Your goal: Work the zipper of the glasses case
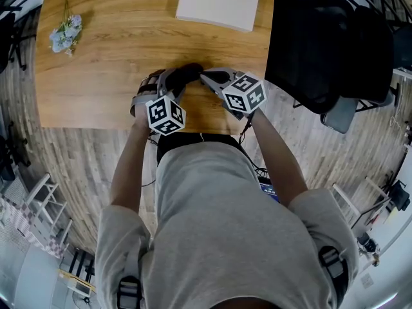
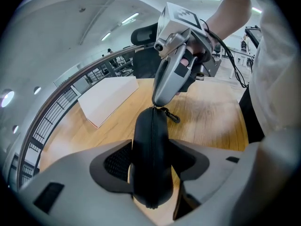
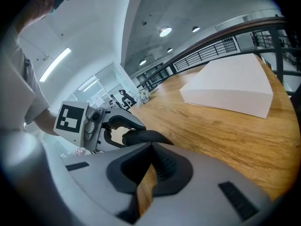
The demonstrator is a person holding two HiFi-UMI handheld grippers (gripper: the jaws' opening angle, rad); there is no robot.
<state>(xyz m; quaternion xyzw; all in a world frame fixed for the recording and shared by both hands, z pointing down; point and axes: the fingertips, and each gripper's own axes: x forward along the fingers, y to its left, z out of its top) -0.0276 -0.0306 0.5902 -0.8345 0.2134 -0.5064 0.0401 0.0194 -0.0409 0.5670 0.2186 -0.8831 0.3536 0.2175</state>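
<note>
The black glasses case [image 2: 151,131] stands on edge above the wooden table [image 1: 116,44], zipper line facing the left gripper view. My left gripper [image 2: 150,166] is shut on it, a pad pressing each side. My right gripper [image 2: 156,101] is shut, its tips touching the case's far end at the zipper; a small black pull [image 2: 172,117] hangs just beside them, and I cannot tell whether it is pinched. In the head view the left gripper [image 1: 177,80] and right gripper [image 1: 205,78] meet at the case [image 1: 188,73] near the table's front edge. The right gripper view shows the case [image 3: 148,136] just past the closed tips [image 3: 151,147].
A flat white box [image 1: 219,4] lies at the table's far edge, also visible beyond the case [image 2: 106,100]. A small bunch of flowers [image 1: 66,34] lies at the table's far left. A black chair [image 1: 322,50] stands to the table's right.
</note>
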